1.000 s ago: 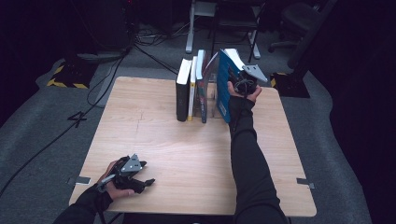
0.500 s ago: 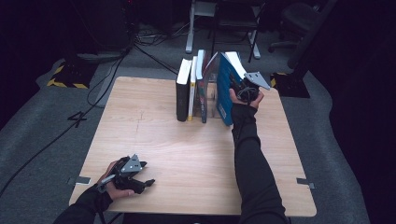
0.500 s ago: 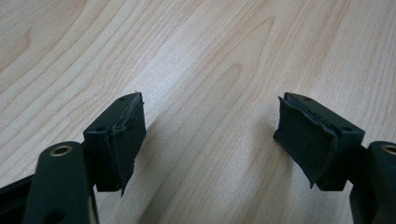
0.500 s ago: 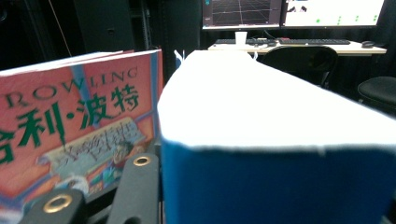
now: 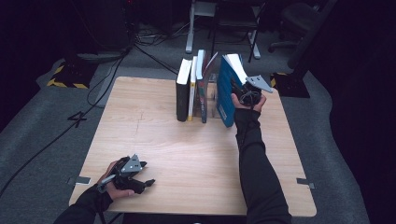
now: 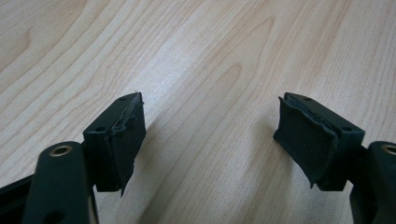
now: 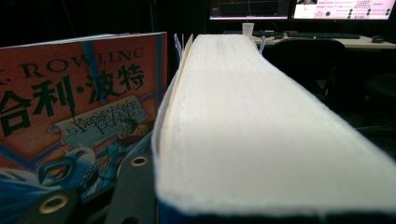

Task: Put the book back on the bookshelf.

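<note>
Four books stand upright at 12 o'clock on the wooden table [image 5: 187, 154]. Blue book [image 5: 226, 93], rightmost, leans right, apart from the row: black book [image 5: 183, 91], then a thin yellow-edged book [image 5: 192, 88], then the illustrated book [image 5: 202, 86]. Right gripper [image 5: 243, 93] clamps the blue book's page block [image 7: 261, 130]; jaws have just been opening slightly. Left gripper [image 5: 140, 179] rests at 7 o'clock, jaws wide apart, nothing between its pads [image 6: 126, 140].

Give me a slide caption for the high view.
Right gripper tilts a blue book beside upright books; left gripper rests open.
</note>
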